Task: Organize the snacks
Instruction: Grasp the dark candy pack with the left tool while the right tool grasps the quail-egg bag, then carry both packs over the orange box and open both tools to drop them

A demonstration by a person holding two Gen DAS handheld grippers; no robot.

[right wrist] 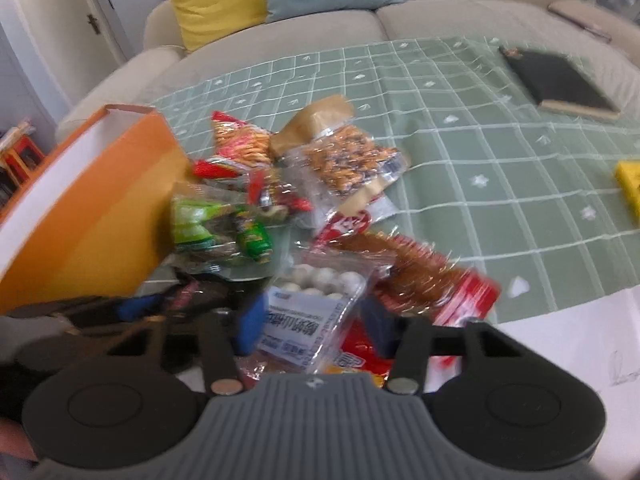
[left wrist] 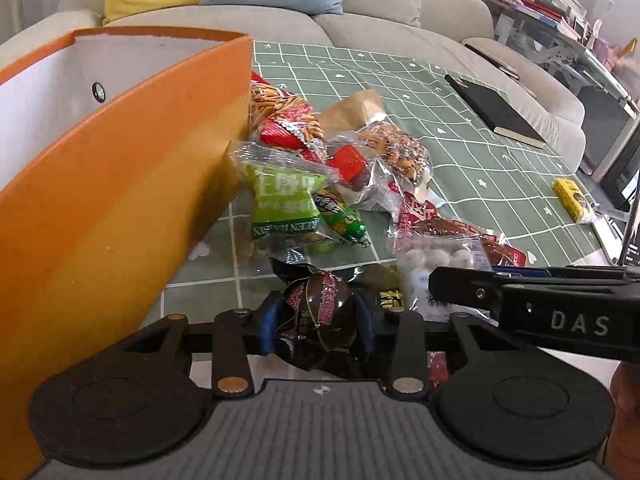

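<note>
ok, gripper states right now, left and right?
Left gripper: closed on the dark-wrapped snack.
Right gripper: jaws apart around the clear pack of white balls; frame blurred, grip cannot be told.

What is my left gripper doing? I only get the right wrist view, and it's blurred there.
Observer: The left gripper is shut on a dark wrapped snack with red print, beside the orange box.
Operator: Anything in the box?
Observer: Its floor is hidden; the white inner wall shows a round metal eyelet.
Operator: Where's my right gripper?
Observer: The right gripper has its tip over the white-ball packet, right of that snack.
</note>
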